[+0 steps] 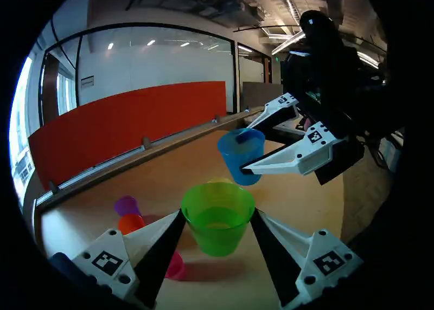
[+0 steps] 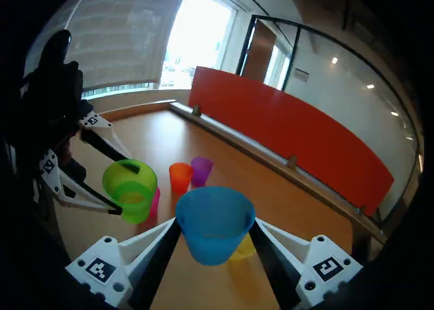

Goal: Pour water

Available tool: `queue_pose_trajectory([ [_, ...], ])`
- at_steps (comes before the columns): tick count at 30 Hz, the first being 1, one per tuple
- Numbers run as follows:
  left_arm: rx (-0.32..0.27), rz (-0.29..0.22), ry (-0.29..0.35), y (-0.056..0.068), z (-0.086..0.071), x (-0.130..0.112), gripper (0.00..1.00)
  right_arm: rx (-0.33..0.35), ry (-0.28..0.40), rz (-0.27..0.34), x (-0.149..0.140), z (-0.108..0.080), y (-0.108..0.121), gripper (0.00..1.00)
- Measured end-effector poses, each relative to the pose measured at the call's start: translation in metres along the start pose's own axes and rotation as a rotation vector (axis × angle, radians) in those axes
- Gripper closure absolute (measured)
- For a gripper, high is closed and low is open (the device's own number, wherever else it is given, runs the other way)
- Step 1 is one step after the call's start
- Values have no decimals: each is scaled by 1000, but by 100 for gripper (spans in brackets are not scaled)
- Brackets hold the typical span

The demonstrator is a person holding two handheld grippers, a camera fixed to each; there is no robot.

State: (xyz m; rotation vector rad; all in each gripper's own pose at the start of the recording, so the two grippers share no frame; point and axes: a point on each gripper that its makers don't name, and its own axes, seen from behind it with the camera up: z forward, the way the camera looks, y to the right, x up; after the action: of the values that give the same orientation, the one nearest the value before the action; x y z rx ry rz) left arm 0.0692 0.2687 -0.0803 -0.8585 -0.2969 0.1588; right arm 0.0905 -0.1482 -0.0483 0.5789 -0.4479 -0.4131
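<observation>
At lower centre of the left gripper view, the left gripper [image 1: 217, 212] clamps the upright green cup [image 1: 217, 231] between both fingers, while at lower centre of the right gripper view the right gripper [image 2: 215, 221] likewise clamps the blue cup [image 2: 214, 237].

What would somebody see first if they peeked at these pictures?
The bright cups jump out: a green cup is squeezed in the left hand-held gripper, and a blue cup in the right hand-held gripper, facing each other over the wooden table. Nearby, an orange cup and a purple cup stand side by side on the table, with a long red wall beyond.
</observation>
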Motion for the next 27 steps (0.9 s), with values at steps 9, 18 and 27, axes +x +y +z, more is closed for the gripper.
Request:
queue_pose_trajectory([
  [9,-20,-4,-48,7,10,-22,14,30,-56,19,-30,13,-6,9],
  [18,-28,0,-111,9,21,-48,14,63,-102,28,-55,24,-12,9],
  [27,-32,-12,-160,5,33,-68,14,96,-143,31,-75,39,-18,10],
])
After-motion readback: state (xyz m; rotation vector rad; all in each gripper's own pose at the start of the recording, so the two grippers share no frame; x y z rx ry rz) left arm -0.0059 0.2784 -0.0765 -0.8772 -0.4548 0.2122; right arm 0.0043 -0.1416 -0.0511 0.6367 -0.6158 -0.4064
